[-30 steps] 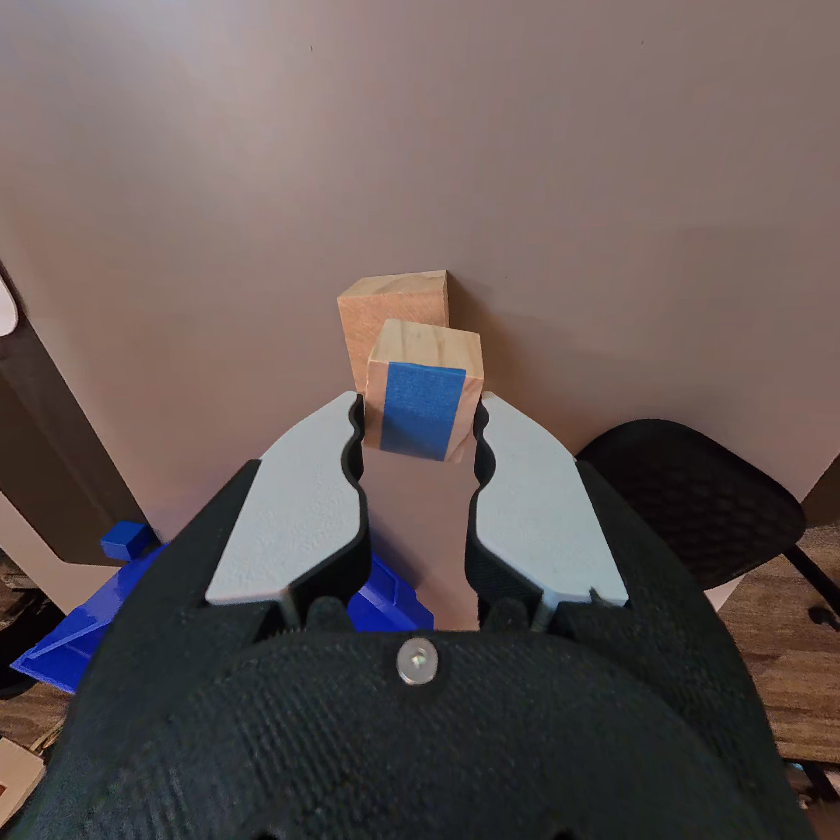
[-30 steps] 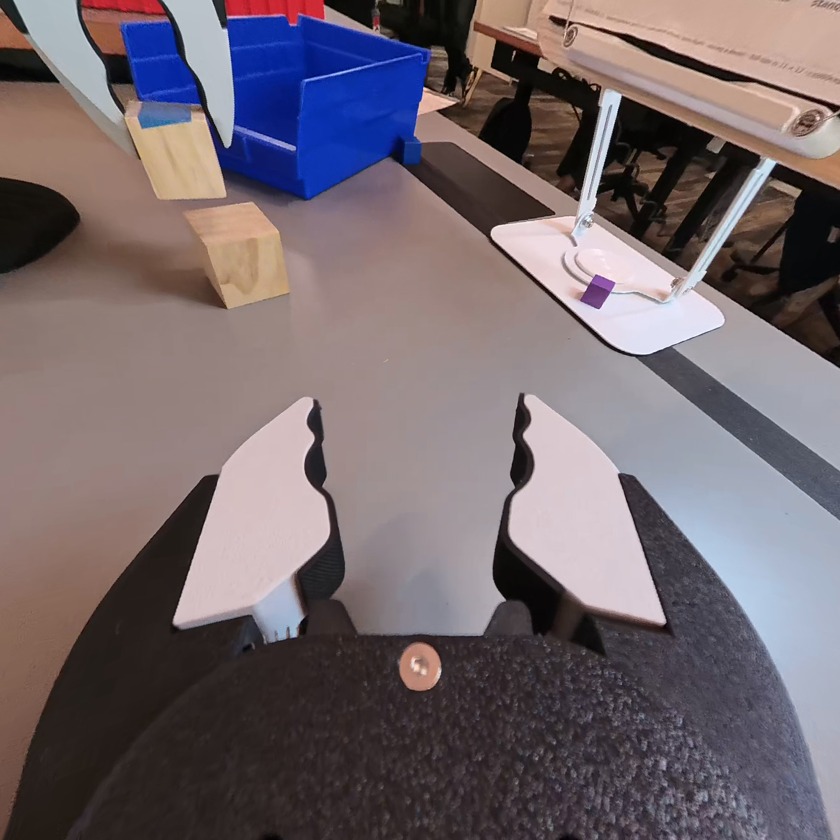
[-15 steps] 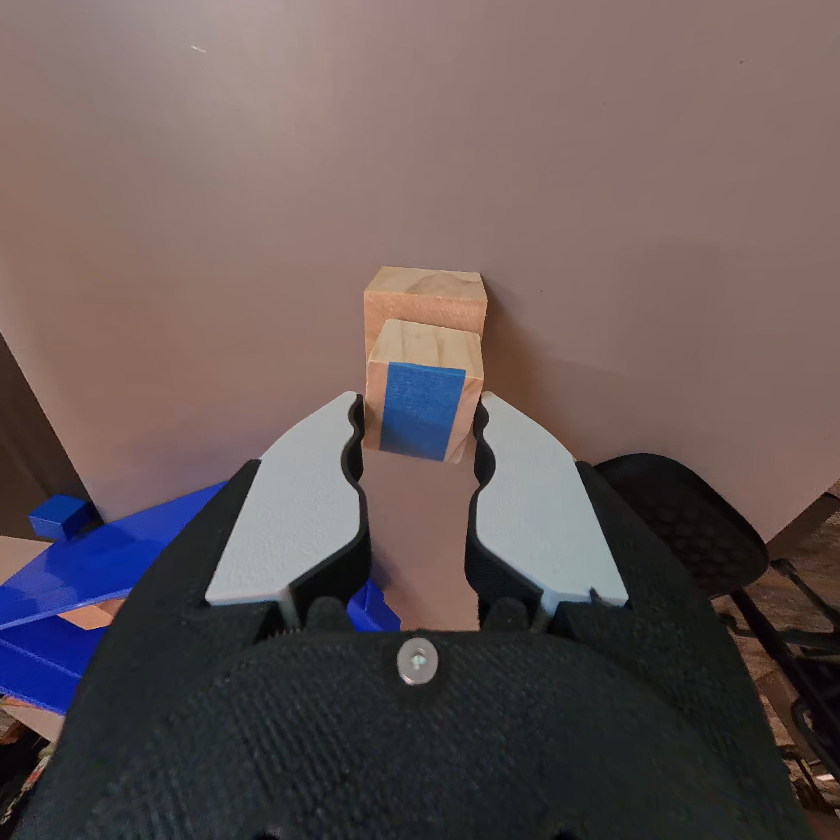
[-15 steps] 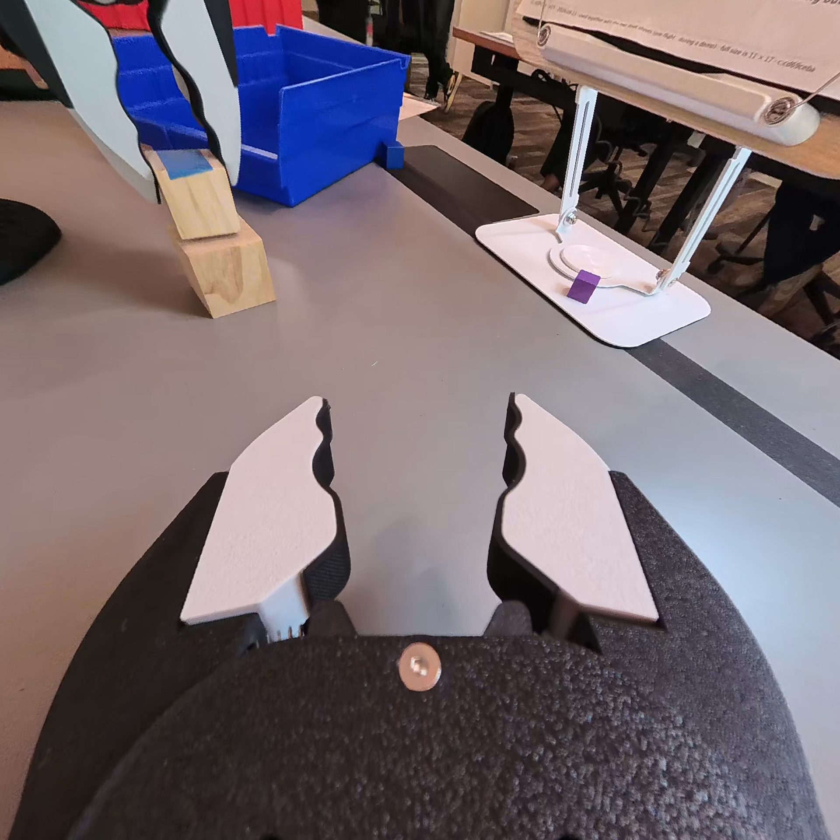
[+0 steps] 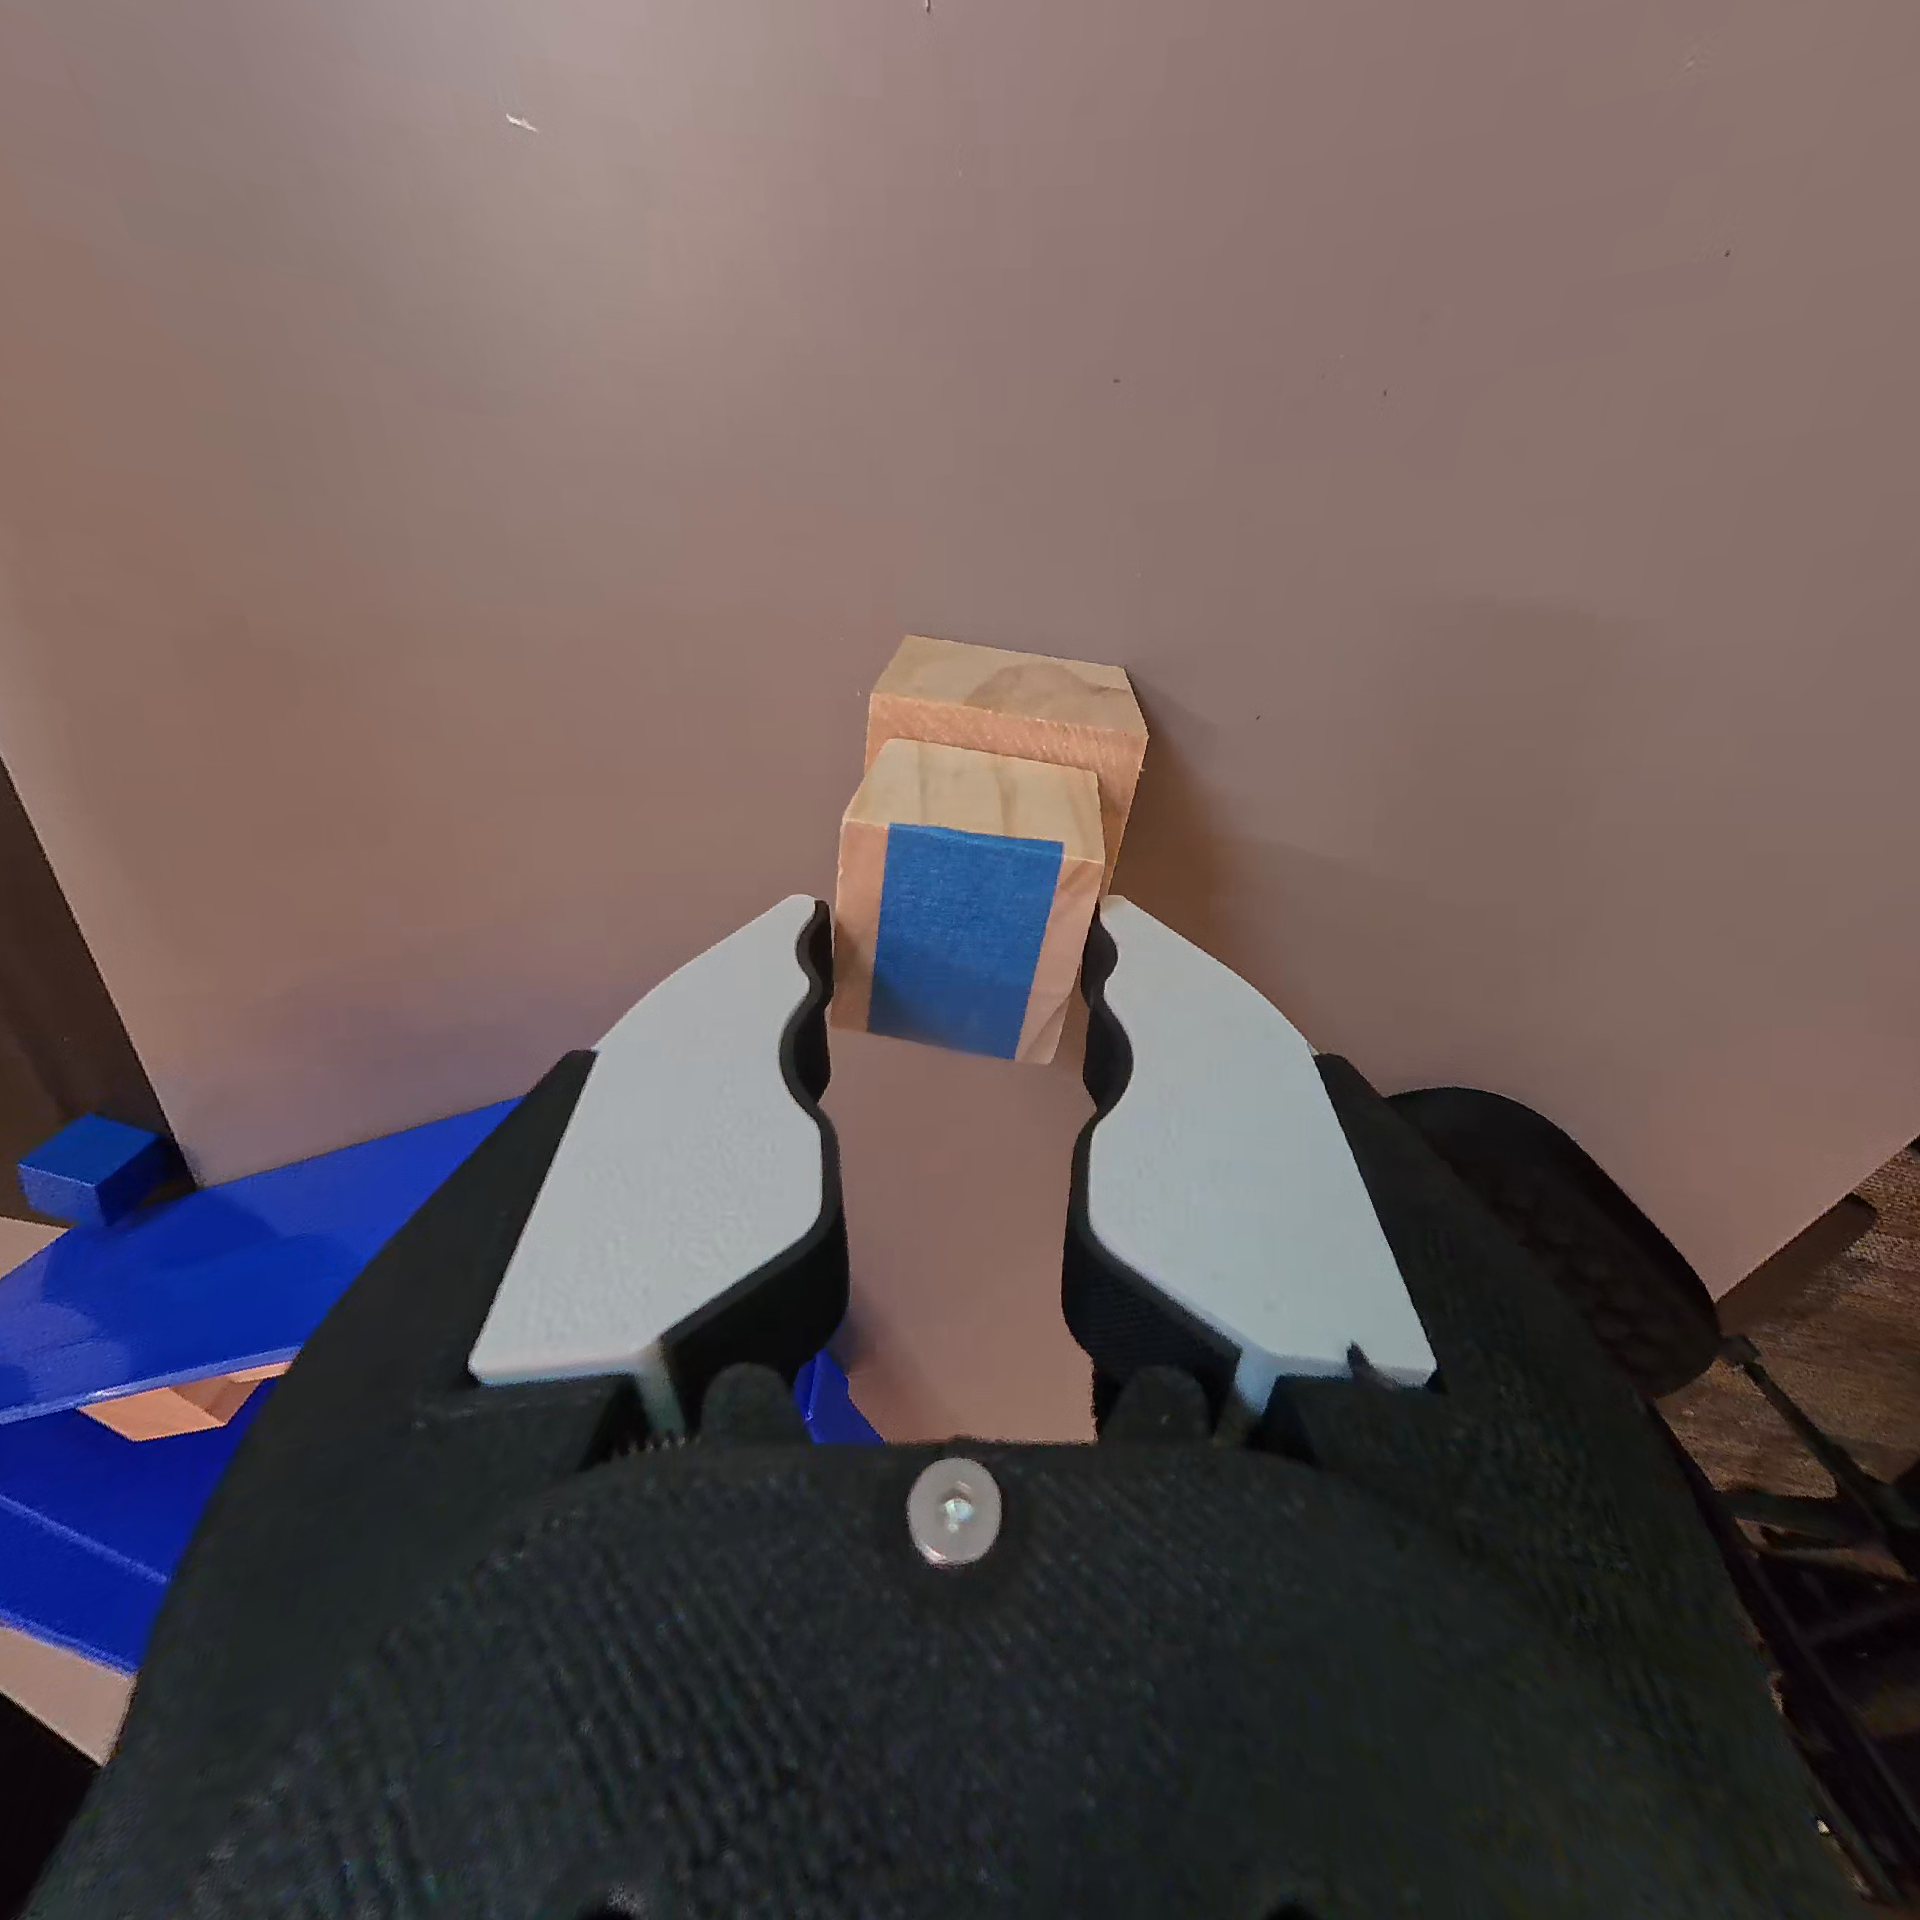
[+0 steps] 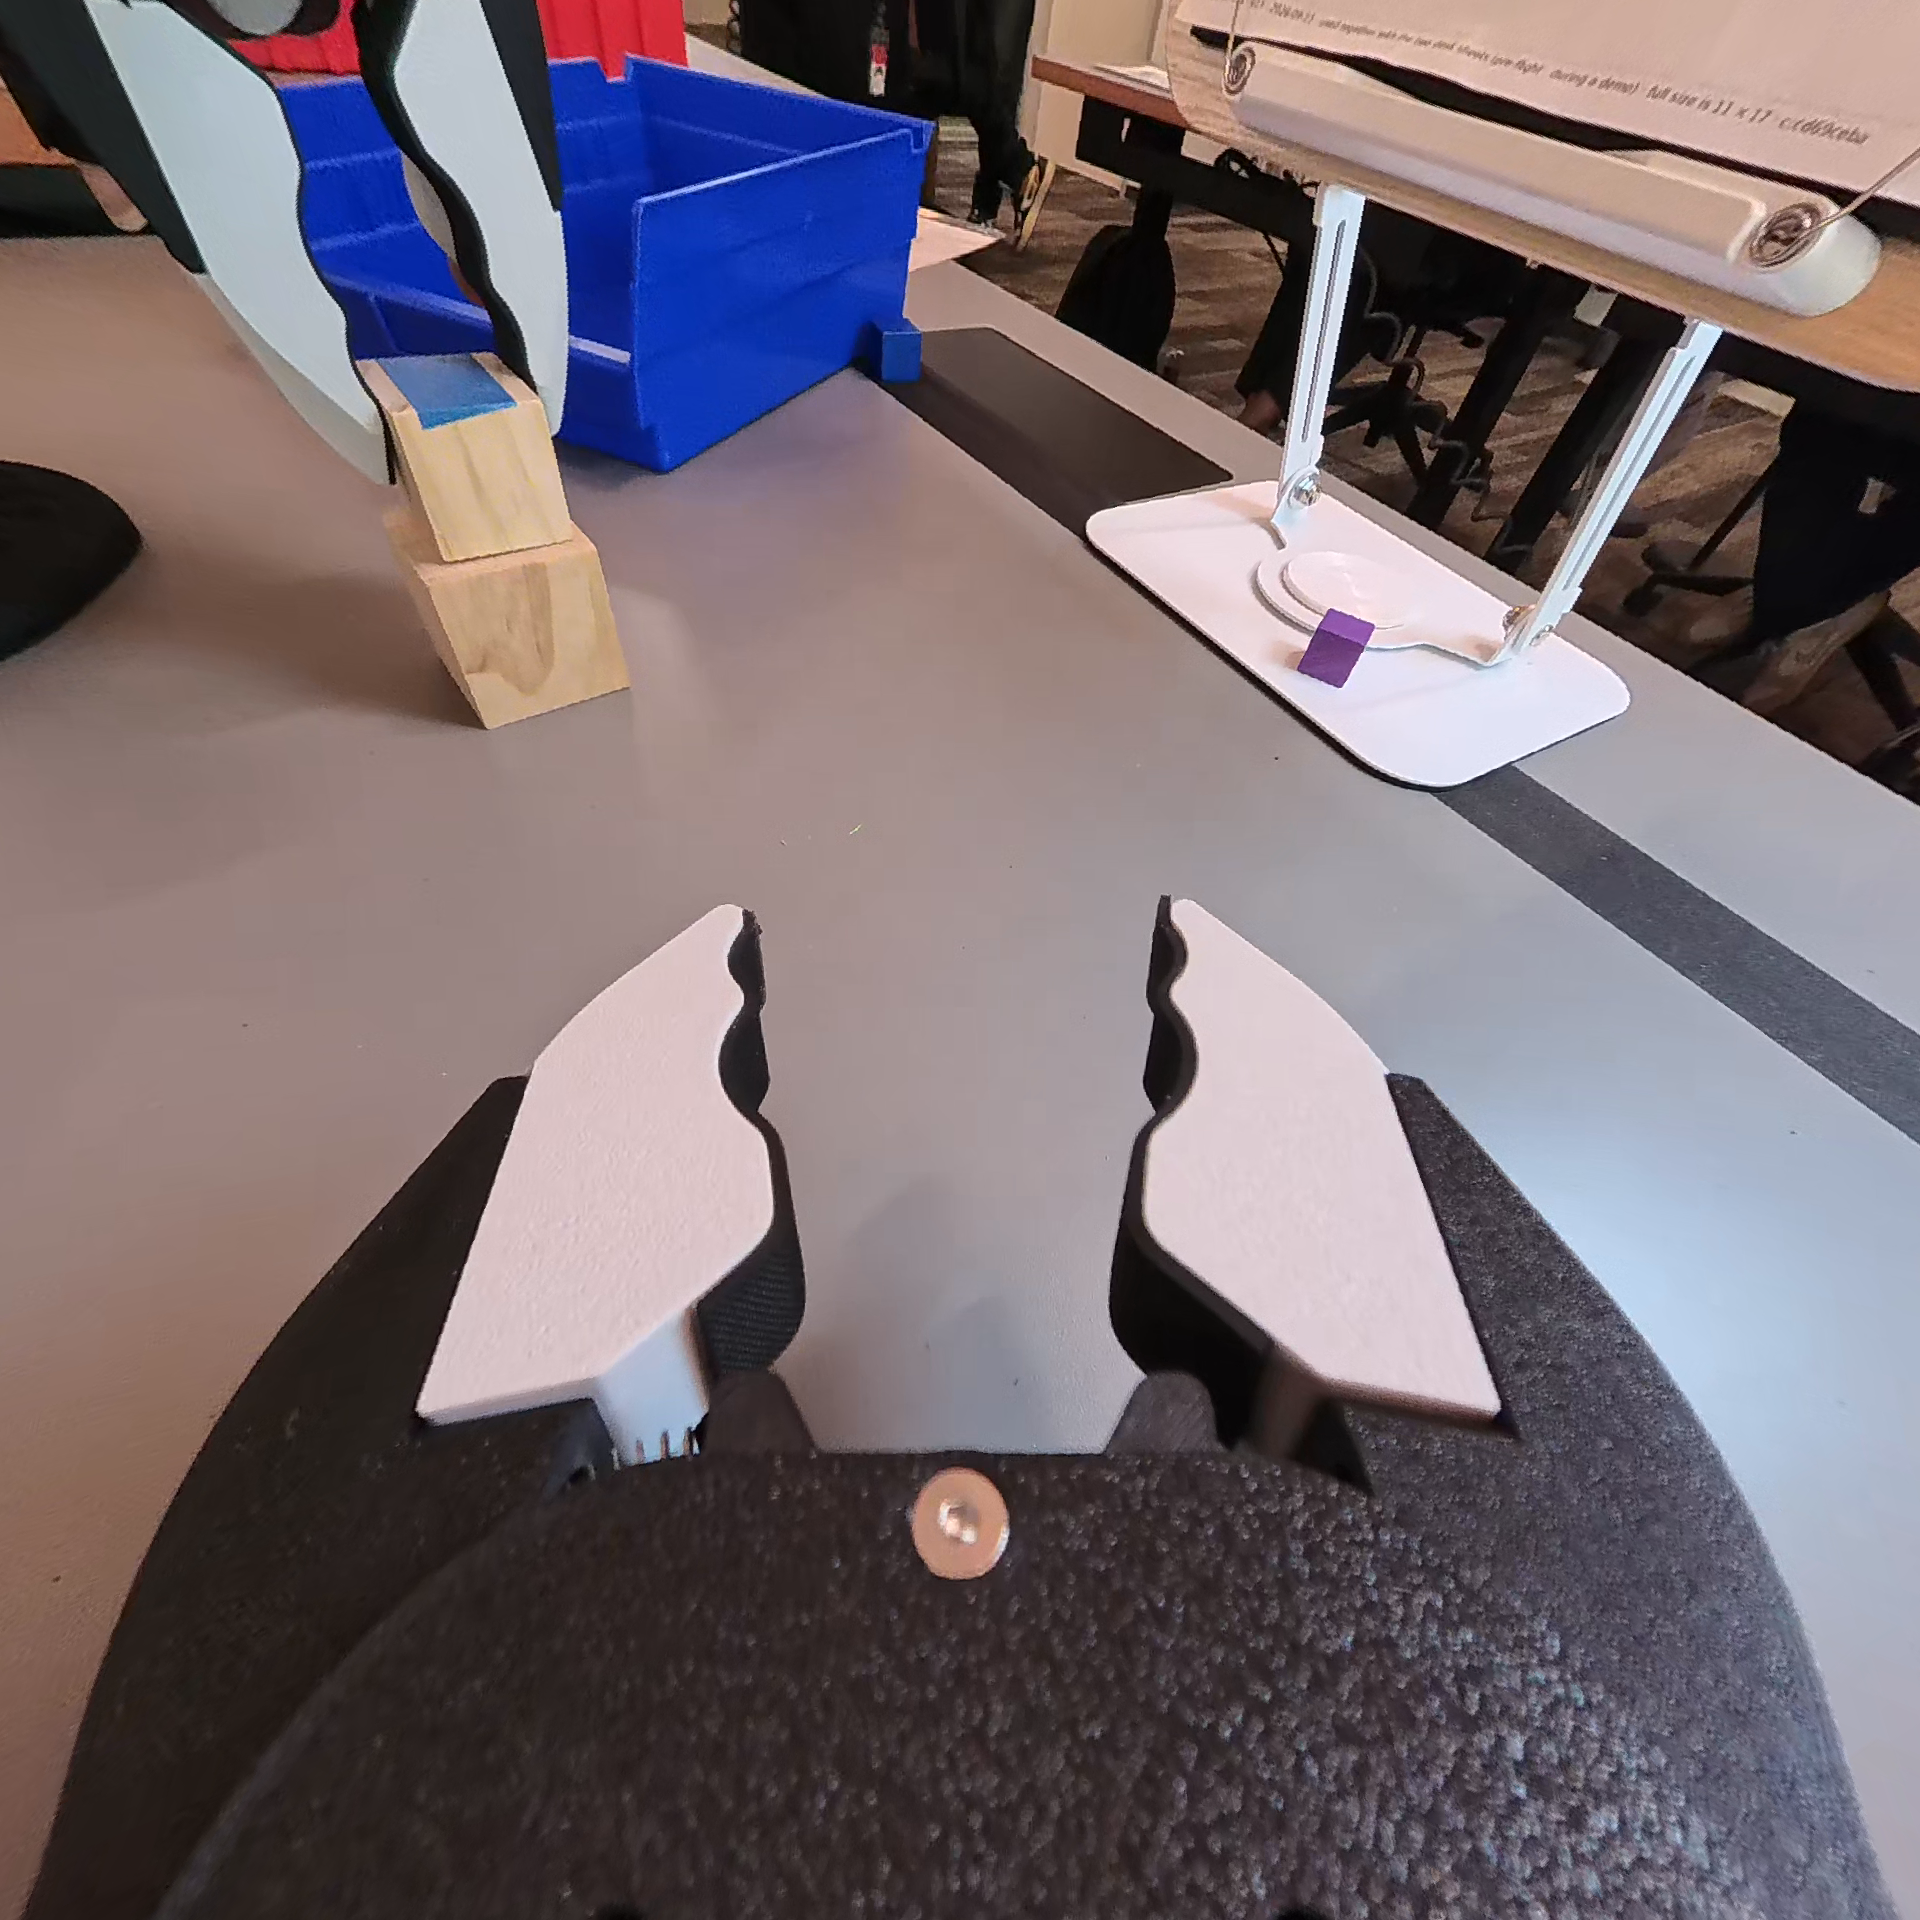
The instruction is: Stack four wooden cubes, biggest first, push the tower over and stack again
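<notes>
Directly above the larger wooden cube point(image 6: 520, 634) on the table point(image 6: 935, 810), a smaller cube marked with blue tape point(image 5: 966, 935) is clamped between the pads of the left gripper point(image 5: 958, 971), its underside seemingly resting on the larger cube, slightly skewed. Release is judged the next step. Well short of that stack, the right gripper point(image 6: 956, 925) is held spread with nothing between its fingers. Beyond the stack lies a blue bin point(image 6: 748, 260). Printed writing is visible on a sheet point(image 6: 1558, 62) at upper right; no brands are seen.
</notes>
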`<state>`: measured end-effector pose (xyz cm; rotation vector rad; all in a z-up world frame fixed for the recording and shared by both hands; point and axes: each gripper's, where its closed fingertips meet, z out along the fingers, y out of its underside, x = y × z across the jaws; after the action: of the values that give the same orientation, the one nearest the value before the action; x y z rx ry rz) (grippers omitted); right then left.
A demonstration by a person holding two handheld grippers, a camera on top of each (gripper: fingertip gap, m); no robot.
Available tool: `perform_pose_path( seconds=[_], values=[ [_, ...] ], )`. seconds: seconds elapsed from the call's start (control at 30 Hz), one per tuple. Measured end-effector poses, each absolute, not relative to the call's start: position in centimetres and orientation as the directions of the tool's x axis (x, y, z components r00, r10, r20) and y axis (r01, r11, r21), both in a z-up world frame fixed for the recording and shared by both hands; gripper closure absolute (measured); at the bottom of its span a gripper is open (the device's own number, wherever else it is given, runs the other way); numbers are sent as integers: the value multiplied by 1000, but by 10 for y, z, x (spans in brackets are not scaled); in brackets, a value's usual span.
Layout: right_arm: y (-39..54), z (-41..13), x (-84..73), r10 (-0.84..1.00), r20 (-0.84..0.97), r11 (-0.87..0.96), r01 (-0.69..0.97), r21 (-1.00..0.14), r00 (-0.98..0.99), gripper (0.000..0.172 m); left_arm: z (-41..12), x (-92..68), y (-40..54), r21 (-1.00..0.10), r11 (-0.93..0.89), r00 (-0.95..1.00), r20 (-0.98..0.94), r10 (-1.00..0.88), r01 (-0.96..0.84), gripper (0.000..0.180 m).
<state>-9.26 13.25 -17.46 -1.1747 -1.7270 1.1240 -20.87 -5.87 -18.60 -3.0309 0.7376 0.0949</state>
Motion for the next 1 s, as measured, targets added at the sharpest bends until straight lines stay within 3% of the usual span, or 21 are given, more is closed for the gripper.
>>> perform_pose_path(
  seconds=[0.67, 1.0],
  values=[
    [133, -179, -93, 951, 93, 185, 304, -934, -294, 101, -192, -209, -59, -26, -870, 863, -146, -483, -492, 128],
    [133, -180, -94, 952, 83, 177, 309, -934, -295, 102, -191, -208, -59, -51, -861, 857, -146, -495, -506, 133]
  ],
)
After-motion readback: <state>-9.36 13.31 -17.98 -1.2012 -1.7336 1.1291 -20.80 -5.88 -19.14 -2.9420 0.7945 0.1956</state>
